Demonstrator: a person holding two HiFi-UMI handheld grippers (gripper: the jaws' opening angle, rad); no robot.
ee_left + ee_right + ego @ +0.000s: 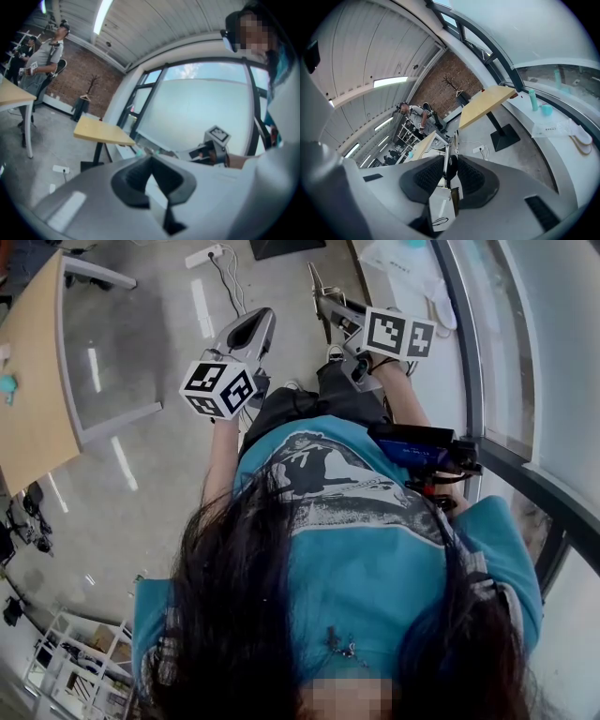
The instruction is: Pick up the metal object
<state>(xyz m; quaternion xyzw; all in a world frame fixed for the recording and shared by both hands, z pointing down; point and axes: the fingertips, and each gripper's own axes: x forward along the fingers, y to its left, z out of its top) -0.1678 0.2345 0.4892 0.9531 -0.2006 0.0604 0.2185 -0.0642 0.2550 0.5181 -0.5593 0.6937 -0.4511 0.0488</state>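
The left gripper [151,157] has its jaws closed together with nothing between them; the right gripper [451,158] is clamped on the metal object [447,151], a thin strip sticking out past the jaws toward twelve o'clock; farther off, at one o'clock, a yellow table [487,105] stands on the grey floor [525,150]; a window [543,42] fills two o'clock.

Two tools [255,324] [330,304], one metal object [446,154], one power strip [204,256]
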